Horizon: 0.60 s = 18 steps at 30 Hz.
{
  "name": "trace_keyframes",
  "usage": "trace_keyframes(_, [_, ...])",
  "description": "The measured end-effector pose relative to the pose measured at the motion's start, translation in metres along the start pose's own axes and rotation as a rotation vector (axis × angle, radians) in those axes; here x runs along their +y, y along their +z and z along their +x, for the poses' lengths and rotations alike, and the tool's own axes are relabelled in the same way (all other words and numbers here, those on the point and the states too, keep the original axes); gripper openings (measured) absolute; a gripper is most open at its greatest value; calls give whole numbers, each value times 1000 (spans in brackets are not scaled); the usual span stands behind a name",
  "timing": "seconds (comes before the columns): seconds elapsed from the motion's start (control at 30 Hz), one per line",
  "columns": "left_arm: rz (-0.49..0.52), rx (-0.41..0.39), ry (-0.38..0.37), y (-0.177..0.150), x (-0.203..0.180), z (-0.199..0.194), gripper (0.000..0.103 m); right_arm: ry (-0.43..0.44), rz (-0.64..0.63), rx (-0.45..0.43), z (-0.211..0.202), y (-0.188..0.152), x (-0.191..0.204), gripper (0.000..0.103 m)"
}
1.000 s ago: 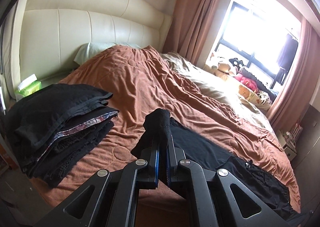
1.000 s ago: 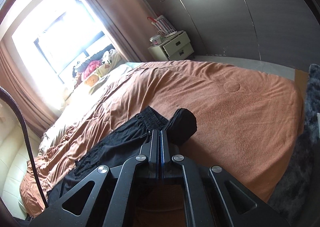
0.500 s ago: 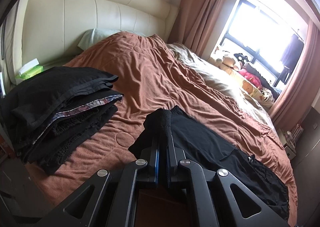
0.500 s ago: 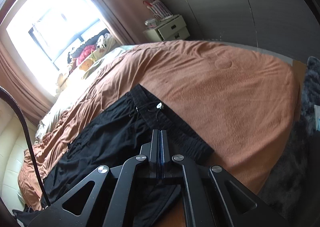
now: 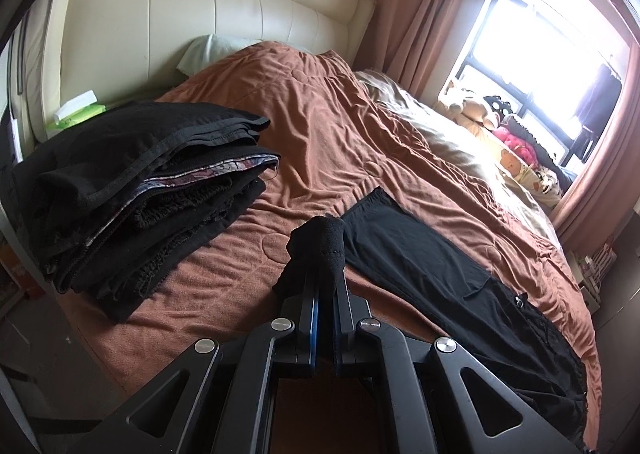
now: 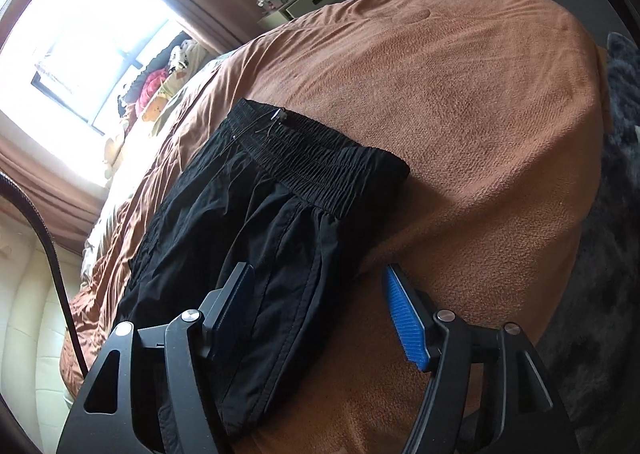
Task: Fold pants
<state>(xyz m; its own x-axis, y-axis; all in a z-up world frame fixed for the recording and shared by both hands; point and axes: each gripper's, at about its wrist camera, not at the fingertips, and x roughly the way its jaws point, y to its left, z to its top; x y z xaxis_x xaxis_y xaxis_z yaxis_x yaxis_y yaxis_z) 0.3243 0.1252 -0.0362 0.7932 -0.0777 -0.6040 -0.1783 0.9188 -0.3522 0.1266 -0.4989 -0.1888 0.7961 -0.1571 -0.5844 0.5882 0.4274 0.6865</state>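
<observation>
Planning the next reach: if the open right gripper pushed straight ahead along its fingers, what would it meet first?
Probably the black pants lying on the brown blanket: the right gripper stands open just above their side seam, though depth is unclear.

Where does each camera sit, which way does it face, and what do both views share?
Left wrist: on the left gripper, facing the headboard and the clothes stack; its fingers pinch the black pants.
Right wrist: on the right gripper, facing the nightstand; jaws just opened, pads off the waistband.
Shared: pants, brown blanket, window.
</observation>
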Motion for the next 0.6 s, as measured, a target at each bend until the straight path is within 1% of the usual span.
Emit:
trace_keyframes(0.1, [-7,7,4,-3,5,1,6,5,10,-9,5,4,0,65])
trace_keyframes(0.27, [-10,11,10,-6,7,2,6,19,32,-7,12,0,-7,65])
trace_keyframes(0.33, [-10,12,13,-6,8,2,6,10,20,-15,14,1,-6,55])
trace_keyframes(0.37, [-10,11,13,-7,8,2,6,2,15,-15,15,2,-6,42])
trace_keyframes(0.4, [-11,10,12,-7,8,2,6,-6,13,-15,16,4,-7,26])
trace_keyframes(0.47, [-12,5,9,-6,7,2,6,-8,15,-22,14,7,-8,7])
trace_keyframes(0.53, [-13,-1,5,-4,5,2,6,18,9,-46,5,10,-4,3])
trace_keyframes(0.6, [-13,-8,-1,0,1,2,6,31,-22,-83,-6,14,3,1])
